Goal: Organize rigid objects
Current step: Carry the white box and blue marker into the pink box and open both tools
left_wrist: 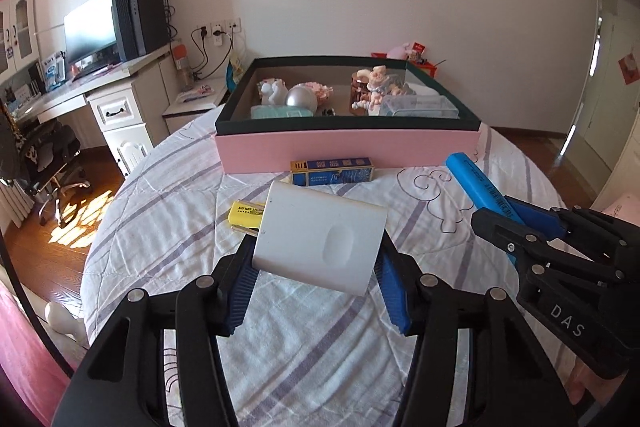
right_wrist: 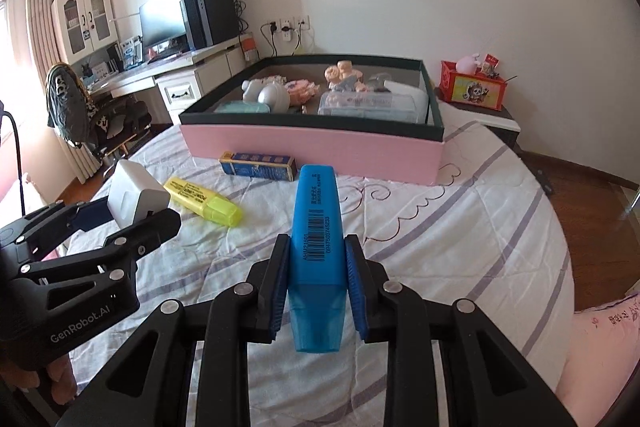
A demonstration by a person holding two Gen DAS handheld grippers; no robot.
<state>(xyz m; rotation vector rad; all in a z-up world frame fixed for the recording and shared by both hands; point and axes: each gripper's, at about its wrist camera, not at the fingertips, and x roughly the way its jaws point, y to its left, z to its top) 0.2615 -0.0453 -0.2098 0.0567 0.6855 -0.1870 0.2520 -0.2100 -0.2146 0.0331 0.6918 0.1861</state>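
My left gripper [left_wrist: 316, 267] is shut on a white power bank [left_wrist: 322, 239], held lifted above the bed; the same gripper [right_wrist: 132, 211] and power bank [right_wrist: 134, 197] show at the left of the right wrist view. My right gripper [right_wrist: 318, 275] is shut on a blue highlighter [right_wrist: 316, 251], its clear cap toward the camera; the left wrist view has that highlighter [left_wrist: 478, 185] at the right, in the right gripper [left_wrist: 520, 223]. A yellow highlighter [right_wrist: 204, 201] [left_wrist: 245, 213] and a small blue carton [right_wrist: 258, 165] [left_wrist: 332, 171] lie on the bedspread before the pink box [right_wrist: 312, 153] [left_wrist: 348, 151].
The dark-rimmed pink box holds several trinkets, a silver ball [left_wrist: 301, 98] and a clear case [right_wrist: 368, 105]. The striped bedspread [right_wrist: 460, 227] falls away to wooden floor on both sides. A desk with a monitor [right_wrist: 164, 15] stands left; a red tin [right_wrist: 474, 87] sits at the right.
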